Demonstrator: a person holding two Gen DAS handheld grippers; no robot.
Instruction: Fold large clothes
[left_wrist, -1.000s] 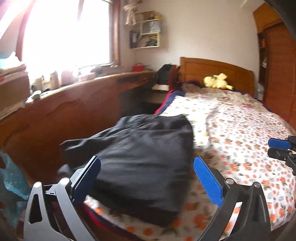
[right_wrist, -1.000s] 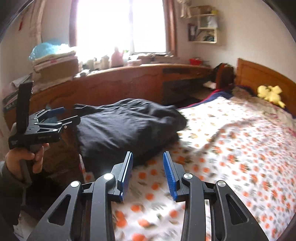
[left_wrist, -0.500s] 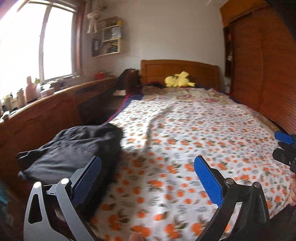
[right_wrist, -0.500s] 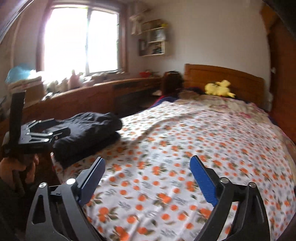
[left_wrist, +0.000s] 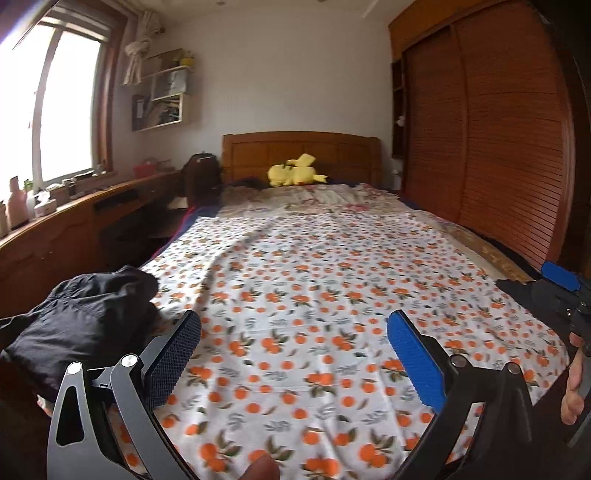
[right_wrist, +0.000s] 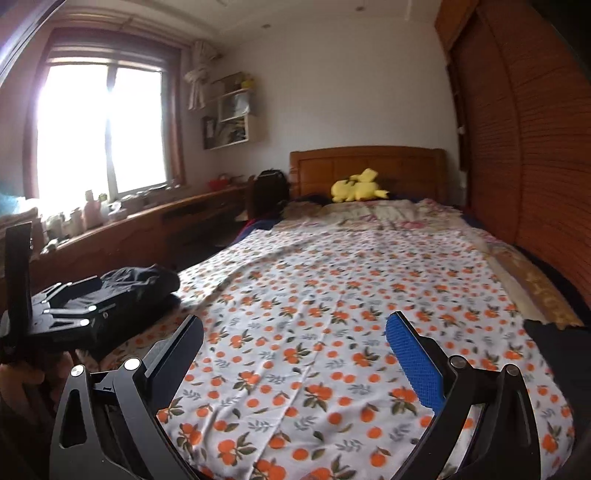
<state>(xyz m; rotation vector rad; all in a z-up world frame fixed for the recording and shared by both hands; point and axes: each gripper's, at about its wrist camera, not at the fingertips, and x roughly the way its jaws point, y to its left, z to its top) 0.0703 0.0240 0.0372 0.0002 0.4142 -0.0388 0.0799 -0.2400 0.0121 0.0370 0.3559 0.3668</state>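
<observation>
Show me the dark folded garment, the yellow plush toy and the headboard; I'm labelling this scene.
dark folded garment (left_wrist: 81, 317), left wrist view, on its crumpled top.
yellow plush toy (left_wrist: 293, 174), left wrist view, on its body.
headboard (right_wrist: 365, 166), right wrist view, on the middle wooden panel.

Bed sheet (left_wrist: 314, 295) white with orange fruit and green-leaf print all over; folded garment (left_wrist: 77, 317) at its left edge plain black. Plush toy (left_wrist: 295, 173) at the headboard (left_wrist: 299, 147) bright yellow, headboard, desk (left_wrist: 74, 221) and slatted wardrobe doors (left_wrist: 498, 147) reddish-brown wood, wall (left_wrist: 288, 74) off-white. Left gripper (left_wrist: 293, 350) and right gripper (right_wrist: 295, 350) black frames, finger pads (right_wrist: 413, 354) blue and dimpled.
</observation>
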